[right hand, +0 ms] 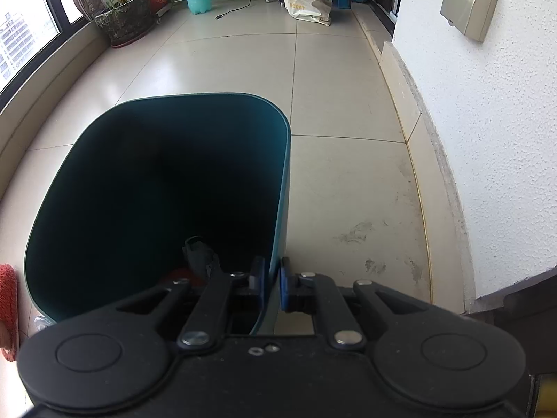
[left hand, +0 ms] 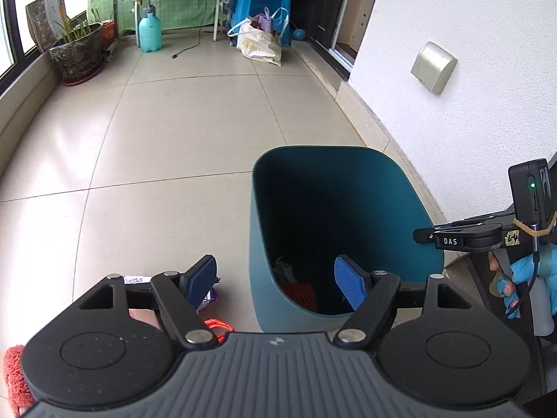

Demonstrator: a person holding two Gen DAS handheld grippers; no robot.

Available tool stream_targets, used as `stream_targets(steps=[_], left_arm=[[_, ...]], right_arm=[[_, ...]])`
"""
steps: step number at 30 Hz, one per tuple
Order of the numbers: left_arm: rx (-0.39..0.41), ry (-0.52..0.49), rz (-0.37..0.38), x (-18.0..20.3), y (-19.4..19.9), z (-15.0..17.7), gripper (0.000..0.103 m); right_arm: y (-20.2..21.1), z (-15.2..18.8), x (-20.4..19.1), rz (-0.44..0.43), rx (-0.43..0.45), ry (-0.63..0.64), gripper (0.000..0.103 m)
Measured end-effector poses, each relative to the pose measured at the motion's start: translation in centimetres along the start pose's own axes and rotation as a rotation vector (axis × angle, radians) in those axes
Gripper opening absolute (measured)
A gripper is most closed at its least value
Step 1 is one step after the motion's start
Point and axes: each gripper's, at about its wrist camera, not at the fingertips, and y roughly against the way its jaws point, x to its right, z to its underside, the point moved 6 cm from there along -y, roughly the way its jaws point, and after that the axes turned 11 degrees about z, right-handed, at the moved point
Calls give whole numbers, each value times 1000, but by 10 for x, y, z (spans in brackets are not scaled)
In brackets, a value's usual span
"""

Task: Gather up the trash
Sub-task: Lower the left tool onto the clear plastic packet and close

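Trash bin (left hand: pixel 348 216): teal, open-topped, set on the tiled floor (left hand: pixel 174 139); its near wall is pinched by the right gripper (right hand: pixel 273 284).
Bin contents (left hand: pixel 296 292): red and greenish scraps, seen low inside, between the left gripper's fingers.
Right gripper: closed tight on the bin rim.
Left gripper (left hand: pixel 278 282): spread wide, nothing held, poised above the bin's near-left edge.
Wrappers (left hand: pixel 209 299): on the floor beneath the left finger.

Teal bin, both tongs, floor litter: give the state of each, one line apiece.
Teal bin: upright on the tiled floor, no lid, some trash at the bottom.
Right tongs: shut on the bin's rim.
Left tongs: open, nothing between the pads.
Purple wrapper: lying on the floor beside the bin.
Orange scrap: on the floor, uncollected.
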Motion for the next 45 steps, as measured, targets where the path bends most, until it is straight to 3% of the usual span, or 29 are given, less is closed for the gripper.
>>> stream_targets(steps=[12,24,35,42,45], left_arm=[[74,46,-153,-44,48,22,75],[23,162,-255,-99,57,80,75],[-70,275,-337,-157,36,135,75],[-226,366,-321,-180,-14,182,75],[-290,351,-337,-183,-42,199,75]], right_arm=[[-3,0,-10,30,-11,20,8],[-3,-1,-17,48,-12,27,8],[-4,0,-24,71,-27,49,7],[-4,-3,-27,78,-30,50,7],[-4,-3,-27,78,-29,52,8]])
